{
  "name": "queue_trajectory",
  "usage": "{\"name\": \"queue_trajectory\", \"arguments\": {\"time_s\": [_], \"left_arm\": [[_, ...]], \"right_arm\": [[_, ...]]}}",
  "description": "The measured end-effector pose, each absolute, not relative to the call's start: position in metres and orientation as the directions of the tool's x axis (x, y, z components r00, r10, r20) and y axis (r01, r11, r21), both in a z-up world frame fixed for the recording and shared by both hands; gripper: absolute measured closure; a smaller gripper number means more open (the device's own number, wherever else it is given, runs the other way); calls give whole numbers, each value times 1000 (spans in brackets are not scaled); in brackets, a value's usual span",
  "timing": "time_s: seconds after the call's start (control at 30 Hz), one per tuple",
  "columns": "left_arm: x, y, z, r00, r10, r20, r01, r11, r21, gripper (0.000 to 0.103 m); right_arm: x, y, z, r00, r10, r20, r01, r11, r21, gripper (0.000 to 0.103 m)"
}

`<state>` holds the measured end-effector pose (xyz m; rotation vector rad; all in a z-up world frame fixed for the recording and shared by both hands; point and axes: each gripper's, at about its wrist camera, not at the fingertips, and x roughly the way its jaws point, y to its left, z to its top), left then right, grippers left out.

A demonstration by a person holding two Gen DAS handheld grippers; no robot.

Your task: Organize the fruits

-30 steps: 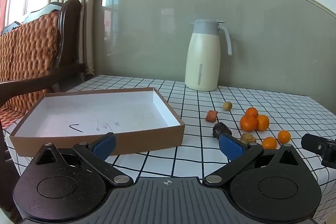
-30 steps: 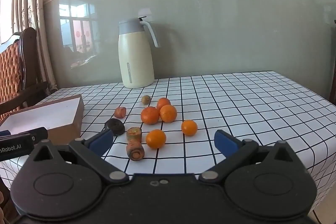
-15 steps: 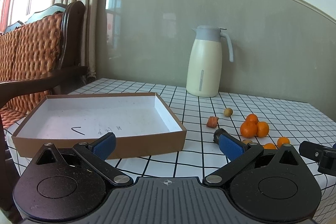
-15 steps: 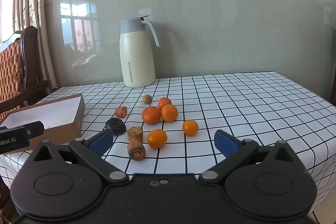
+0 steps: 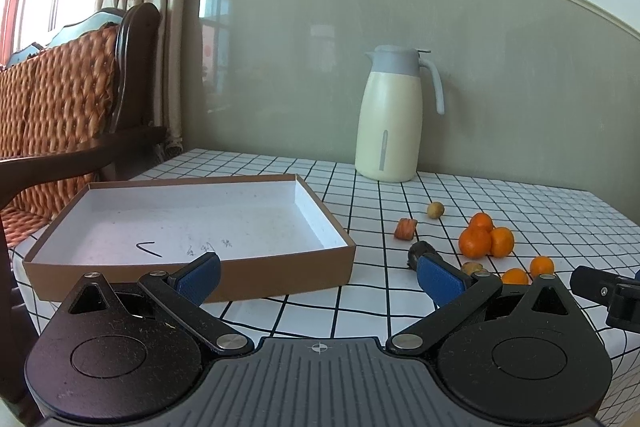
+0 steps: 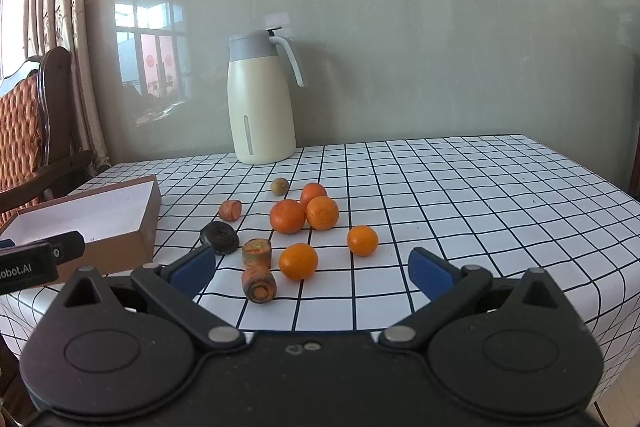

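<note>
1. I count five oranges [image 6: 287, 215] on the table
2. I see three carrot pieces [image 6: 259, 283]
3. One dark round piece [image 6: 219, 236]
4. One small brownish fruit [image 6: 279, 185]
5. One cardboard box [image 5: 192, 223]
6. One thermos jug [image 6: 260, 99]
7. My two grippers

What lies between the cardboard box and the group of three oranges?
In the right wrist view, a carrot piece and a dark round piece lie between the box and the three oranges.

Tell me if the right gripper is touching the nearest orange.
Apart. The right wrist view shows the right gripper open, with tablecloth visible between each finger and the nearest orange.
</note>
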<state>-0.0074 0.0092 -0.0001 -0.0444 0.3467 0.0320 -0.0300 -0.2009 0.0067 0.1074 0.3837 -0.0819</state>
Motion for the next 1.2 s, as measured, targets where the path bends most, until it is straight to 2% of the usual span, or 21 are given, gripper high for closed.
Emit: {"name": "queue_trajectory", "arguments": {"time_s": [1.2], "left_arm": [[-8, 10, 0, 940, 24, -340, -35, 999, -27, 0]], "right_arm": [[-28, -201, 6, 921, -62, -384, 103, 991, 87, 6]]}}
